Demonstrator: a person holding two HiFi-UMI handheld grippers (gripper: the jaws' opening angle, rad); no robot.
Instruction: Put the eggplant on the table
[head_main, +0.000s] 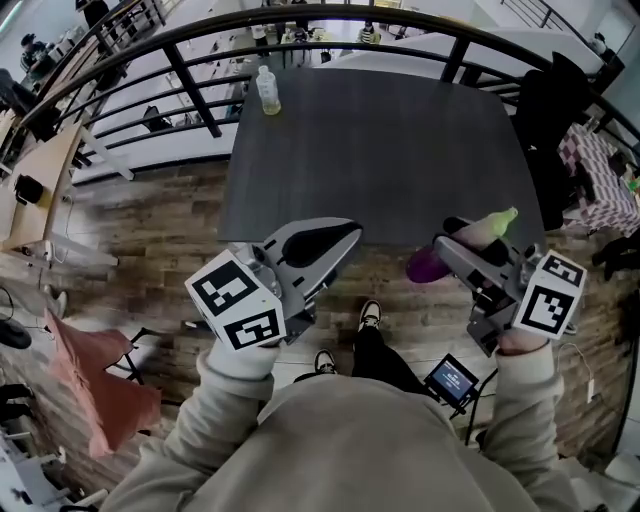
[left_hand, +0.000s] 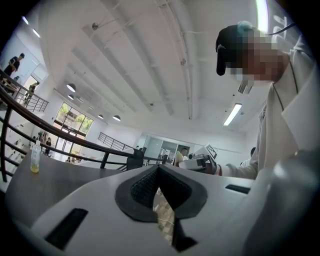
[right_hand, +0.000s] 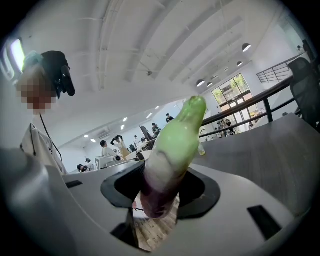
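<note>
The eggplant (right_hand: 172, 150) is being clamped in the right hand-held gripper (head_main: 462, 245) at the desk's (head_main: 380, 140) near edge; the left hand-held gripper (head_main: 320, 245) is being held closed, empty. Released this early, the eggplant is likely being lost over the edge to the floor (head_main: 170, 240).

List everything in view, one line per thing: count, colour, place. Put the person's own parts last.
table: one, dark grey, centre, ahead of the person
bottle: one, clear with yellowish liquid, upright on the table's far left corner
eggplant: one, purple with a green stem end, clamped in the right gripper, above the table's near edge
railing: one, black, curving behind the table
chair: one, black, at the table's right side
floor: wood planks, brown, around the table
cloth: one, salmon pink, lower left
screen device: one, dark with a lit display, on the floor near the right leg
shoes: two, black and white, below the table's near edge
left gripper: one, grey, shut and empty
right gripper: one, grey, shut on the eggplant
</note>
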